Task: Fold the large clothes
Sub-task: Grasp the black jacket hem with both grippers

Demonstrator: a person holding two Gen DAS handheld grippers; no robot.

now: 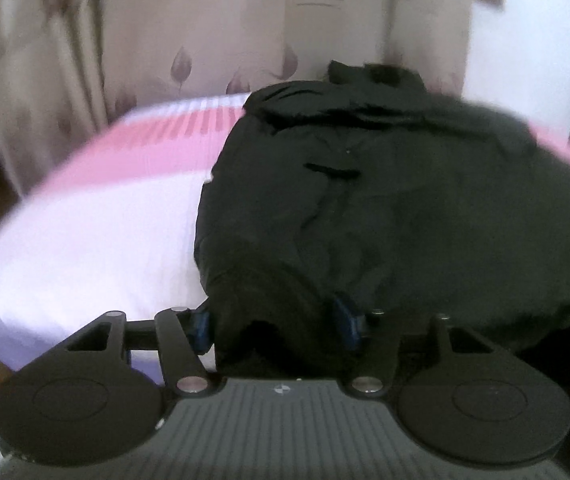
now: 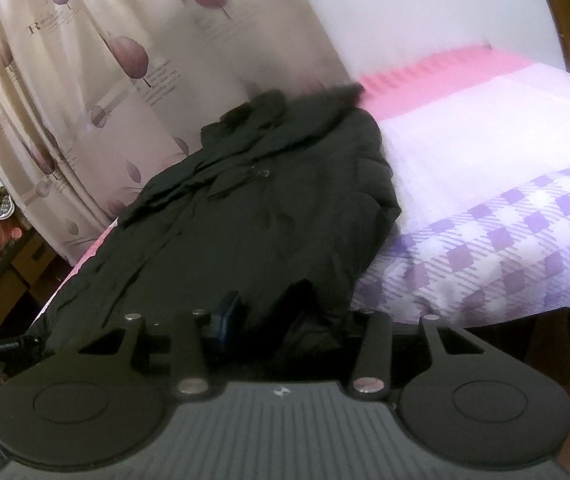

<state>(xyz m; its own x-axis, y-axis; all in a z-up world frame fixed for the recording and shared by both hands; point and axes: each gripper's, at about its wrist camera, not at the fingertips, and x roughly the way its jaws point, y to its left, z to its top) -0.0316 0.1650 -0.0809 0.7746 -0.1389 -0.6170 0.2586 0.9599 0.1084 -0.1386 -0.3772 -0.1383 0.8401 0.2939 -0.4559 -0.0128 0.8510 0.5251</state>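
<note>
Left gripper: jaws partly closed, blue pads pressed on a bunched near hem of the dark jacket. Right gripper: jaws partly closed, hem fabric bunched between them; right pad hidden, grip likely. Jacket spreads ahead of both grippers across the bed.

Dark, puffy jacket, partly folded, lying lengthwise on the bed, collar end far, near hem bunched

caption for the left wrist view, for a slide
Left gripper closed on the near hem of a dark jacket lying on a pink-and-white bedsheet, patterned curtain behind.
</note>
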